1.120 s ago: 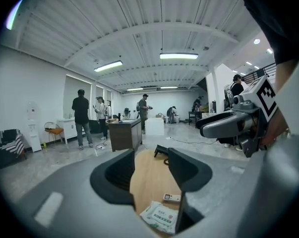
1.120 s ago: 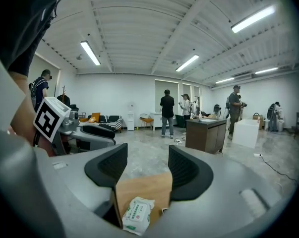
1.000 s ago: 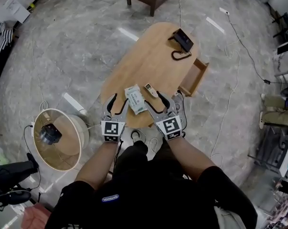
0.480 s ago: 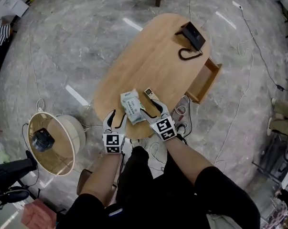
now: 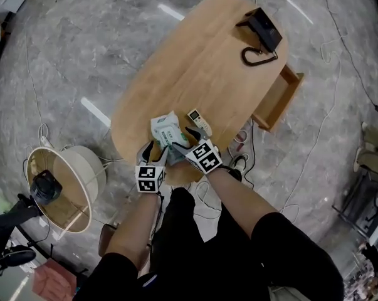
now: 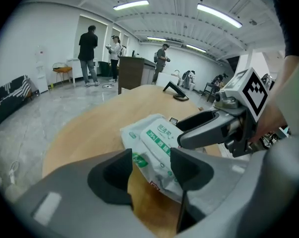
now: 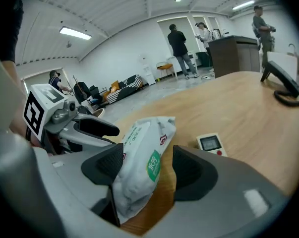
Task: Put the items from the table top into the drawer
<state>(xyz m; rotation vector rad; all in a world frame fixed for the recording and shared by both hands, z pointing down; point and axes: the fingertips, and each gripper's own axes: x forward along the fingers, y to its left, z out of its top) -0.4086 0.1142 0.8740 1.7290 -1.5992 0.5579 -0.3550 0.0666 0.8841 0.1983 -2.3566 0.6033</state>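
The grey stone floor [image 5: 69,55] lies open all round the oval wooden desk [image 5: 195,61], with loose cables [image 5: 314,149] trailing along its right side. A round cream drum [image 5: 63,187] stands on the floor off the desk's near left, well clear of the edge. Most of the desk top is bare wood, from the middle to the far end.

The drawer [image 5: 279,99] stands pulled out from the right edge, toward the far end. A black telephone [image 5: 262,35] sits at that far end, near the rim.

Both tools work at the rounded near end. The left hand-held gripper [image 6: 151,165] has its jaws apart, the near corner of the wipes pack [image 5: 165,130] lying between them unpinched. The right hand-held gripper [image 7: 148,167] comes in from the other side, its jaws just opened to their widest. They straddle the pack's other end; it leans toward one jaw, but the pads do not clamp it.

The pack lies flat, a little in from the near edge. A small white remote [image 5: 199,121] lies just to its right, not touching it.
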